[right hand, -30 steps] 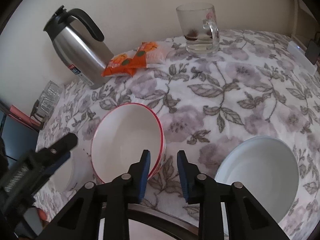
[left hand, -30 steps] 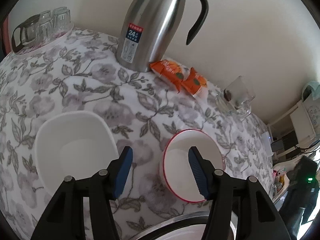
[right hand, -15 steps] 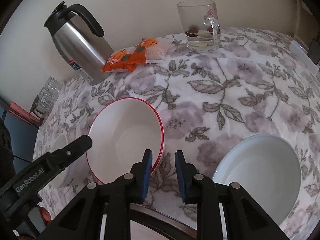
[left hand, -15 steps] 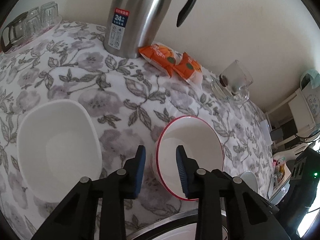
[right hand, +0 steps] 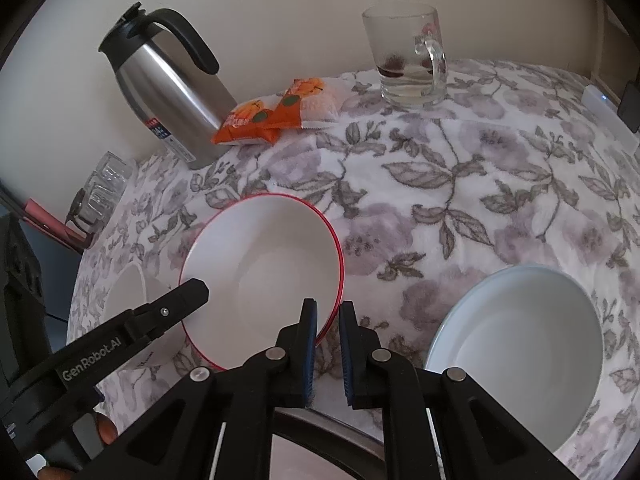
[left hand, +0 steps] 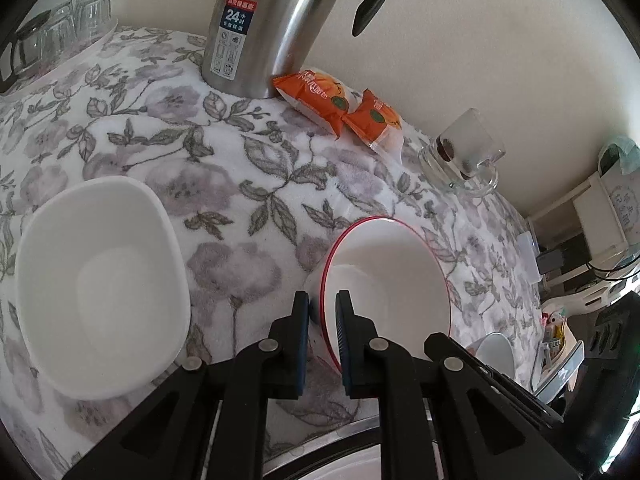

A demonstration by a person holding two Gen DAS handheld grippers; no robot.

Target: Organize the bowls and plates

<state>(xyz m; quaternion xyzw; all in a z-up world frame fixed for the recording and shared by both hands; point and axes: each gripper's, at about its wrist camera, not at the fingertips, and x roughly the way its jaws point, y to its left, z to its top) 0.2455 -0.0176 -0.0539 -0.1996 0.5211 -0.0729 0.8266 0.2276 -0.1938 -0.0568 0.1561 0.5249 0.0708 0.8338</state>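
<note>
A red-rimmed white bowl stands tilted on the floral tablecloth. My left gripper is shut on its near left rim. The bowl also shows in the right wrist view, where my right gripper is shut on its right rim and the left gripper holds the opposite rim. A squarish white bowl sits to the left. A pale blue bowl sits to the right.
A steel thermos jug stands at the back beside orange snack packets and a glass mug. Several drinking glasses stand at the far left. A round metal rim shows under the grippers at the table's near edge.
My left gripper closed from wide open onto the red-rimmed bowl's rim. The right gripper has stayed shut on the opposite rim, and the bowl now stands tilted.
</note>
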